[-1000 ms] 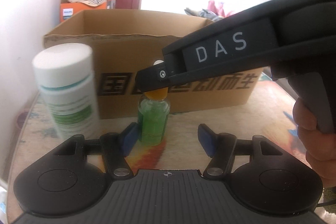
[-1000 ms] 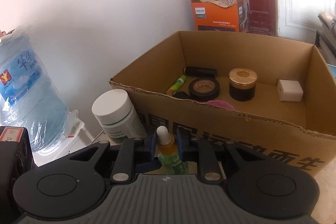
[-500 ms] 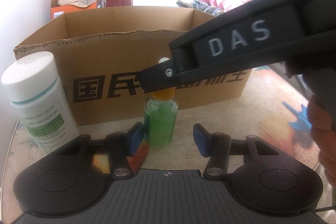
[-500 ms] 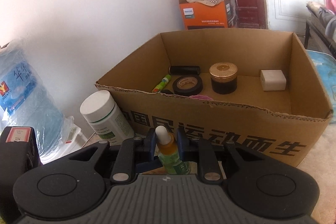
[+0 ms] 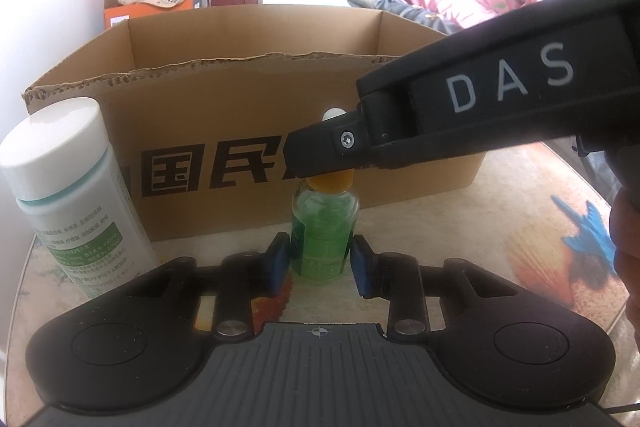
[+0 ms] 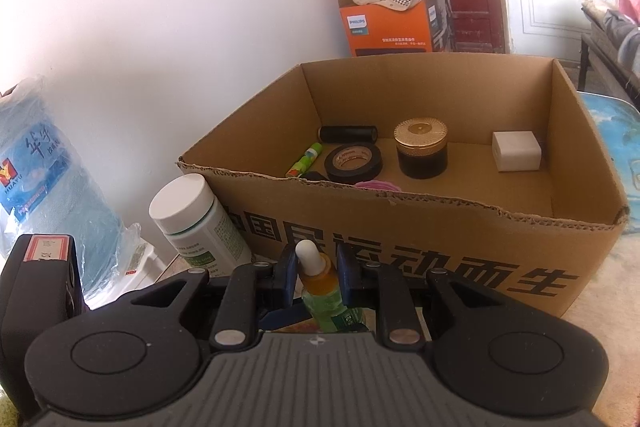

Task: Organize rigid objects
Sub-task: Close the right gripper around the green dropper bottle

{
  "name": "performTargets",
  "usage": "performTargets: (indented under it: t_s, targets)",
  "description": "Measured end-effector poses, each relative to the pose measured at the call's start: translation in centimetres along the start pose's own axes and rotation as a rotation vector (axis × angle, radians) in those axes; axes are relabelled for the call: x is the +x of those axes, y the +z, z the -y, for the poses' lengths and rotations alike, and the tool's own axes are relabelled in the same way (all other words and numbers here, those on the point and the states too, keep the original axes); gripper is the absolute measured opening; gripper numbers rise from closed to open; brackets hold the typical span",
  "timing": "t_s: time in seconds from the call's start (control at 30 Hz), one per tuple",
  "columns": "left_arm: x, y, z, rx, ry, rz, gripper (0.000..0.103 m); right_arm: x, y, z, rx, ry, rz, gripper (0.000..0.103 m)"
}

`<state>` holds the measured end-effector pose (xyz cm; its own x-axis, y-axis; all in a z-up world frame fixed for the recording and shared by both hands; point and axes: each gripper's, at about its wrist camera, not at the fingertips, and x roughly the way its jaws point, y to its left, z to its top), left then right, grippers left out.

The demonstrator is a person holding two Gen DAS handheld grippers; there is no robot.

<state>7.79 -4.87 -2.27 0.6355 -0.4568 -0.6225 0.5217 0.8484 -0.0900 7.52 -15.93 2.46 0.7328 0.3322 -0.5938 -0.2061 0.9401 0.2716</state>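
Note:
A small green dropper bottle [image 5: 323,231] with an orange collar and white bulb stands on the table in front of a cardboard box [image 5: 224,123]. My right gripper [image 6: 316,271] is shut on the green dropper bottle [image 6: 320,279] at its orange collar; its finger crosses the left wrist view [image 5: 336,147]. My left gripper [image 5: 318,261] brackets the bottle's body, its blue pads close on both sides with slim gaps. A white pill bottle [image 5: 68,187] stands at the left, also in the right wrist view [image 6: 196,223].
The cardboard box [image 6: 440,235] holds black tape [image 6: 352,163], a gold-lidded jar [image 6: 420,147], a white cube [image 6: 516,151], a black cylinder [image 6: 348,134] and a green stick [image 6: 304,165]. An orange Philips box [image 6: 392,23] stands behind, a water jug [image 6: 44,187] at left.
My left gripper has closed in around the green bottle's body and moved nearer. The right gripper stays shut on the bottle's collar.

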Motion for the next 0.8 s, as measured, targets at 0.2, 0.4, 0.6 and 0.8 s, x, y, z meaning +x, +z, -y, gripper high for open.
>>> performTargets:
  t_s: [0.2, 0.4, 0.6, 0.8]
  targets:
    - [-0.3, 0.1, 0.0, 0.001, -0.005, -0.007, 0.031, -0.3, 0.0, 0.0, 0.001, -0.002, -0.003, 0.023]
    - [-0.9, 0.5, 0.0, 0.007, -0.001, 0.001, 0.031, -1.0, 0.0, -0.3, -0.004, 0.005, 0.011, 0.023]
    - [-1.7, 0.3, 0.4, 0.017, 0.006, 0.02, 0.031, -2.3, 0.1, -0.7, -0.015, 0.014, 0.035, 0.023]
    - [-3.6, 0.6, 0.7, 0.037, 0.019, 0.065, 0.031, -4.2, 0.7, -1.1, -0.028, 0.035, 0.072, 0.023]
